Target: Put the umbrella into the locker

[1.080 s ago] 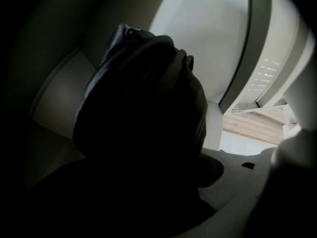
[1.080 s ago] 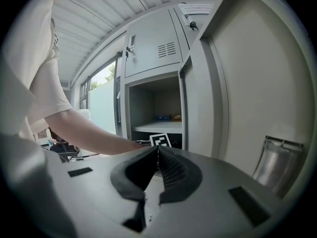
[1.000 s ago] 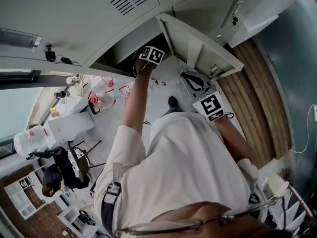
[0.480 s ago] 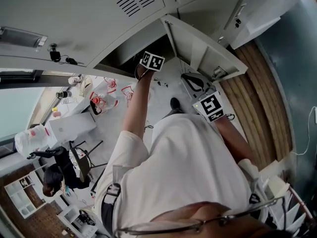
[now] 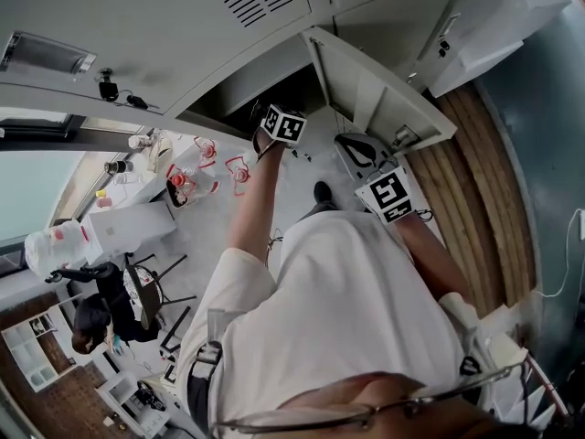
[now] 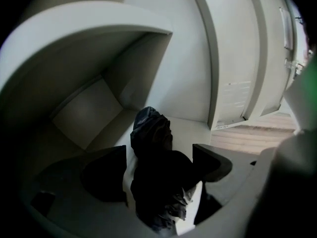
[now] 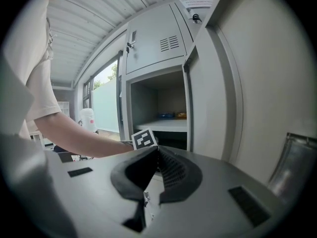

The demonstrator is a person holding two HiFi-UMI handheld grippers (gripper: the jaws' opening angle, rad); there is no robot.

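A folded black umbrella [image 6: 151, 130] lies on the floor of the open locker compartment [image 6: 94, 113]. My left gripper [image 6: 158, 155] is open around it, its jaws spread wide on either side and not pressing it. In the head view the left gripper [image 5: 281, 123] is at the mouth of the locker [image 5: 265, 85], with its fingertips hidden inside. My right gripper [image 7: 156, 150] is shut with nothing in it. It hangs back beside the open locker door [image 5: 375, 94], and in the head view the right gripper [image 5: 361, 152] sits below that door.
The shelf above [image 7: 171, 117] holds small blue and orange items. The open door [image 7: 213, 98] stands close on the right. A wooden floor [image 5: 475, 181] runs to the right. Behind me are a table with red-handled items [image 5: 187, 183] and a seated person [image 5: 91, 323].
My left gripper's marker cube has drawn back a little from the locker opening toward my body. The right gripper has stayed put.
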